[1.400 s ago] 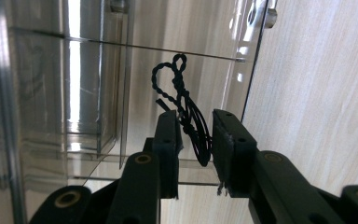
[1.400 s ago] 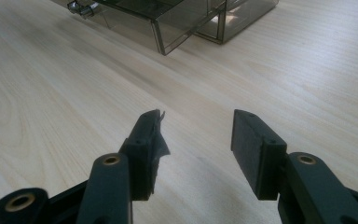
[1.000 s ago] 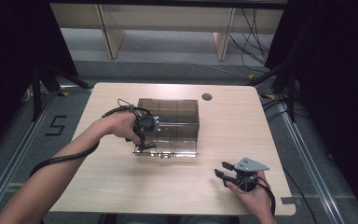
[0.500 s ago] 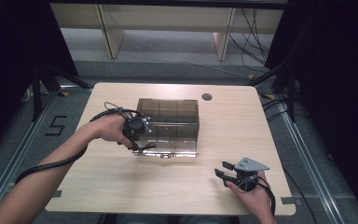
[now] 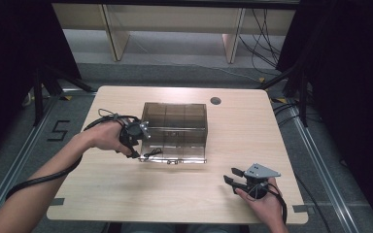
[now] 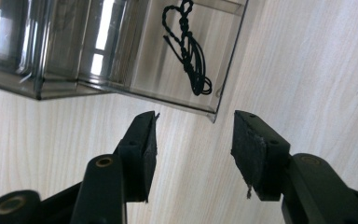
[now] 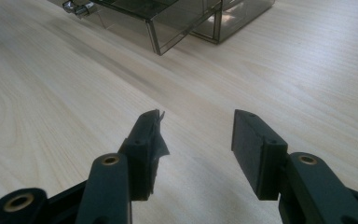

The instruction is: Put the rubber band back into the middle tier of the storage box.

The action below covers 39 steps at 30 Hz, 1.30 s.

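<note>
On my left, the left gripper (image 5: 137,137) sits at the left end of the smoky clear organiser box (image 5: 175,131), approx mid-table on the wooden table (image 5: 126,194). My left hand (image 5: 104,137) wraps it from the left, w/ the cable looping off behind the wrist. In the left gripper view the jaws are spread wide w/ nothing between them, just bare wood grain. The box's corner hangs right above the gap, close but not touching either pad as far as I can see. Inside that end compartment lies a black twisted cord (image 6: 189,49), tangled in a small bundle, behind the clear wall, above the jaws & slightly right of the left one.

Moving right: the box has several compartments, and a pulled-out drawer part (image 5: 172,156) sticks out on the near side w/ small metal knobs on its front edge. A dark round hole (image 5: 215,101) in the tabletop is beyond the box, near the far edge.

Far right, near corner: the right gripper (image 5: 232,175) rests low over the table in my right hand (image 5: 262,201), grey three-cornered plate on top, pointing left. Well apart from the box. Its jaws are also spread wide, empty; in the right gripper view the box is far ahead at top.
</note>
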Tool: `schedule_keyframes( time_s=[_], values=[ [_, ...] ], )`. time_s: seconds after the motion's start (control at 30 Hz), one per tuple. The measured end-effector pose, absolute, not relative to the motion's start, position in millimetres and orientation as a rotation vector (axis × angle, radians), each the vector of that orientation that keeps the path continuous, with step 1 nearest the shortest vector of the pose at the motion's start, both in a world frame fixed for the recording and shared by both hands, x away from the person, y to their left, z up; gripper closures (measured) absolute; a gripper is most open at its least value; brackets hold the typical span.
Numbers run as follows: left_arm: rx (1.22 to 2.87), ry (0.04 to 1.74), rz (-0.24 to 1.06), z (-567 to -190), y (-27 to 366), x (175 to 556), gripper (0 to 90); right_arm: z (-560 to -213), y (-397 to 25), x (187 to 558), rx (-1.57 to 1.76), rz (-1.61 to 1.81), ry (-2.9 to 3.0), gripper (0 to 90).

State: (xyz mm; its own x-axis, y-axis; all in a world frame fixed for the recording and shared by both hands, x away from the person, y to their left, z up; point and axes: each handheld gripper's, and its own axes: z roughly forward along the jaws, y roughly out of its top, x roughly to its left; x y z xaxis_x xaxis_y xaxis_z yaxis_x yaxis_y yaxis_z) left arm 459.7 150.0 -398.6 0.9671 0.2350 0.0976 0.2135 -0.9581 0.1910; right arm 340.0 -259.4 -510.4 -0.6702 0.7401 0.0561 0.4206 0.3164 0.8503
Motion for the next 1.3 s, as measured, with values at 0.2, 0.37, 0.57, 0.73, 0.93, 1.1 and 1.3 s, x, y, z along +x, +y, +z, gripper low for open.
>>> schedule_keyframes(
  time_s=[0.2, 0.37, 0.57, 0.73, 0.93, 1.1, 1.3],
  values=[
    [2.922, 0.32, 0.209, -401, 157, 459, 47.7, -510, -257, 336, 1.119, 1.294, 2.25, 53.0],
    [2.886, 0.355, 0.213, -404, 165, 454, 46.3, -510, -257, 337, 1.098, 1.292, 2.247, 53.0],
    [2.855, 0.393, 0.25, -409, 171, 449, 43.3, -510, -258, 338, 1.086, 1.294, 2.246, 53.0],
    [2.891, -0.275, 0.405, -403, 170, 477, 42.5, -510, -257, 337, 1.101, 1.292, 2.247, 52.9],
    [2.851, -0.465, 0.451, -402, 170, 482, 40.6, -510, -258, 338, 1.086, 1.285, 2.238, 52.9],
    [2.811, -0.669, 0.478, -400, 170, 485, 39.4, -510, -259, 339, 1.065, 1.279, 2.235, 52.9],
    [2.694, 0.532, 0.315, -424, 195, 427, 38.6, -510, -258, 339, 1.06, 1.291, 2.227, 52.8]
  ],
)
